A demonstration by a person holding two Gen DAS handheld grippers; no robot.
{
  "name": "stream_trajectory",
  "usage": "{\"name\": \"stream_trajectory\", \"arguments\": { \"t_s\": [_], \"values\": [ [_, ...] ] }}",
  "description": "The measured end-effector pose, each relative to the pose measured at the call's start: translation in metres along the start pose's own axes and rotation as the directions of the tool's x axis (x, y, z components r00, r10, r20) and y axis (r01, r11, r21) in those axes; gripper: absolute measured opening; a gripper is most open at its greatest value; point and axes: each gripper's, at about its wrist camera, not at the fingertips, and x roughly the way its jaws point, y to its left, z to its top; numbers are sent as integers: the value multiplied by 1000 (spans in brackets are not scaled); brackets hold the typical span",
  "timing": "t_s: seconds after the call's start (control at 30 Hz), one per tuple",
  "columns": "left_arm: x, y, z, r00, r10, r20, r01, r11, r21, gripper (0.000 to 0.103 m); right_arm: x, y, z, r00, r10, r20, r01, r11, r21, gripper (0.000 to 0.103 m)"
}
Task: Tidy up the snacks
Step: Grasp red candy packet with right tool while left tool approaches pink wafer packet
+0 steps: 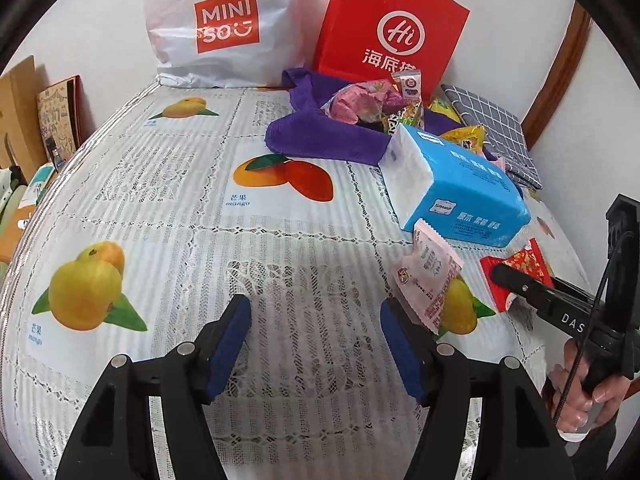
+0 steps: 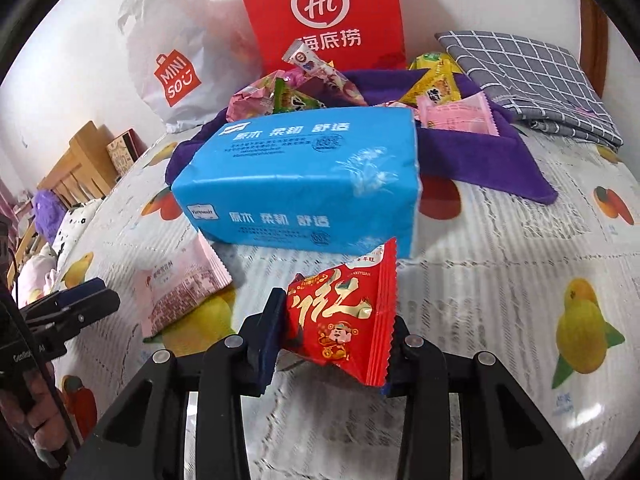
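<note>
My right gripper [image 2: 334,322] is shut on a red snack packet [image 2: 344,320] and holds it just above the table in front of a blue tissue pack [image 2: 296,184]; the packet also shows in the left wrist view [image 1: 516,276]. My left gripper [image 1: 316,328] is open and empty. A pink snack packet [image 1: 426,280] lies just beyond its right finger; it also shows in the right wrist view [image 2: 180,288]. A pile of snacks [image 2: 304,88] lies on a purple cloth [image 2: 480,160] behind the tissue pack.
A red paper bag [image 1: 384,28] and a white Miniso bag [image 1: 224,24] stand against the back wall. A grey checked cloth [image 2: 528,80] lies at the back right. The table has a lace cover with fruit prints [image 1: 192,200]. Boxes [image 1: 24,112] stand at the left.
</note>
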Motion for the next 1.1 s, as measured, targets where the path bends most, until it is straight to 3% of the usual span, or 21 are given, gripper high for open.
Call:
{"name": "stream_trajectory", "arguments": {
  "t_s": [0.3,0.47,0.53,0.67,1.1],
  "values": [
    [4,-11,-1,1000,30,-8,-30,998,48,74,-3,-4,-3,1000,3,6,-3,1000,15,38],
    [7,-15,2,1000,30,-9,-29,998,50,78,-4,-14,-4,998,57,14,-58,996,61,38],
    [9,-16,3,1000,17,-11,-17,999,52,78,-6,-15,-4,999,53,7,-53,997,51,38],
    [12,-22,5,999,-44,-16,45,996,72,78,-11,-8,-10,999,-41,-3,41,998,-37,38],
    [21,-34,12,992,-120,-32,122,988,98,78,-32,-72,-18,998,-56,22,53,994,91,38]
  ]
}}
